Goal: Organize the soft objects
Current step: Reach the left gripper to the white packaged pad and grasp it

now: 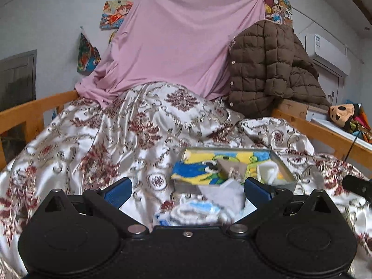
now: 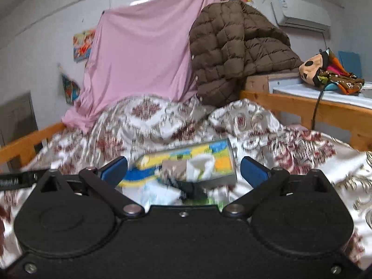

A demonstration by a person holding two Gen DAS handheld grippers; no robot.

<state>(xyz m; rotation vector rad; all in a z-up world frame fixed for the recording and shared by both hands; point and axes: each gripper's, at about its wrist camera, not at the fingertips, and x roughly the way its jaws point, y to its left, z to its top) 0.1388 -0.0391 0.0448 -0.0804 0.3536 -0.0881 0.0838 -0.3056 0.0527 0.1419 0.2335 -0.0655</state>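
Note:
A grey open box (image 1: 287,174) lies on the patterned quilt with a yellow, blue and green towel (image 1: 197,168) and a white cloth (image 1: 267,171) inside. Loose white and blue cloths (image 1: 195,210) lie in front of it. My left gripper (image 1: 187,189) hovers over these cloths, jaws wide open, pads touching nothing. In the right wrist view the same box (image 2: 224,179) lies tilted just ahead. My right gripper (image 2: 184,169) is open around empty air above a white cloth (image 2: 162,193) and a black item (image 2: 191,188). Both views are blurred by motion.
The quilt (image 1: 139,127) covers a wooden-railed bed (image 1: 28,114). A pink sheet (image 1: 176,46) hangs at the back, beside a brown quilted jacket (image 1: 267,69). A plush toy (image 2: 311,68) lies on a white surface beyond the right rail. The right gripper's tip (image 1: 358,186) shows at the edge.

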